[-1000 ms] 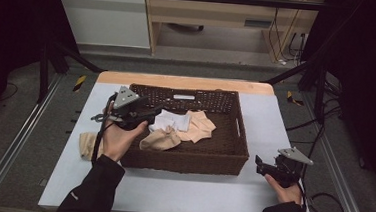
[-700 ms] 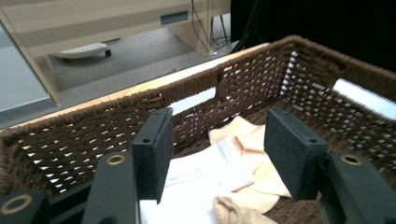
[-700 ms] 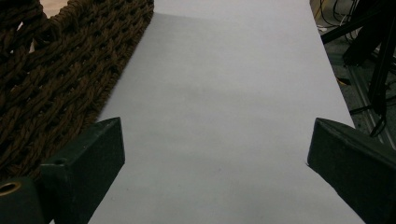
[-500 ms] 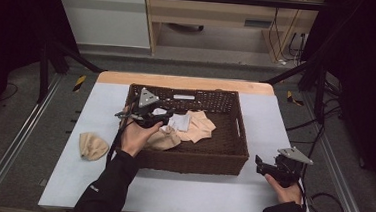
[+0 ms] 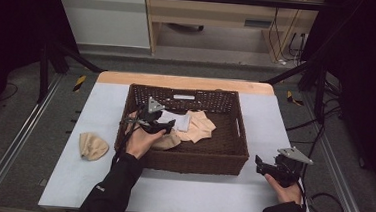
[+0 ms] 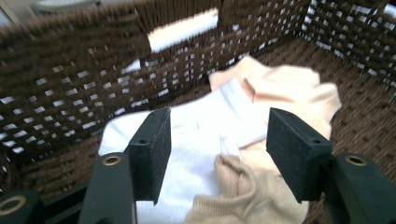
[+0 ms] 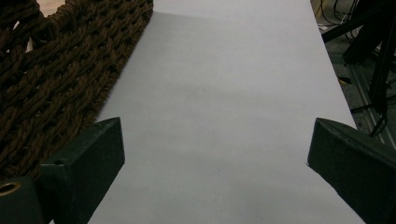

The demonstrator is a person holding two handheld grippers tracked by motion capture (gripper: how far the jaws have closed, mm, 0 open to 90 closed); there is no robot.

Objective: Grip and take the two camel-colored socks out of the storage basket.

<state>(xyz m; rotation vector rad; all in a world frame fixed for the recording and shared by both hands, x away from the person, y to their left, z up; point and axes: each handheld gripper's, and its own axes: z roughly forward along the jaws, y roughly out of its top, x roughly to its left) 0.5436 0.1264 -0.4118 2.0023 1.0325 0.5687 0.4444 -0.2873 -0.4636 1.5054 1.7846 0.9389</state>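
My left gripper (image 5: 167,126) hangs low inside the brown wicker basket (image 5: 234,139), near its left side. Its jaws stand open and have just been opening a little. In the left gripper view (image 6: 217,140) a white sock (image 6: 196,140) lies under and between the jaws, untouched by the pads. A peach sock (image 6: 243,196) lies in front of it and another peach sock (image 6: 299,93) behind it. My right gripper (image 5: 262,164) rests at the table's right front, open; nothing lies between its jaws (image 7: 215,154).
One more peach sock (image 5: 93,145) lies on the pale table (image 5: 194,196) left of the basket. The basket's woven wall (image 7: 56,79) stands just left of my right gripper. A wooden shelf unit (image 5: 207,17) stands beyond the table's far edge.
My left hand has moved right from the basket's left rim and sunk into the basket, over the socks. The right hand has kept still.
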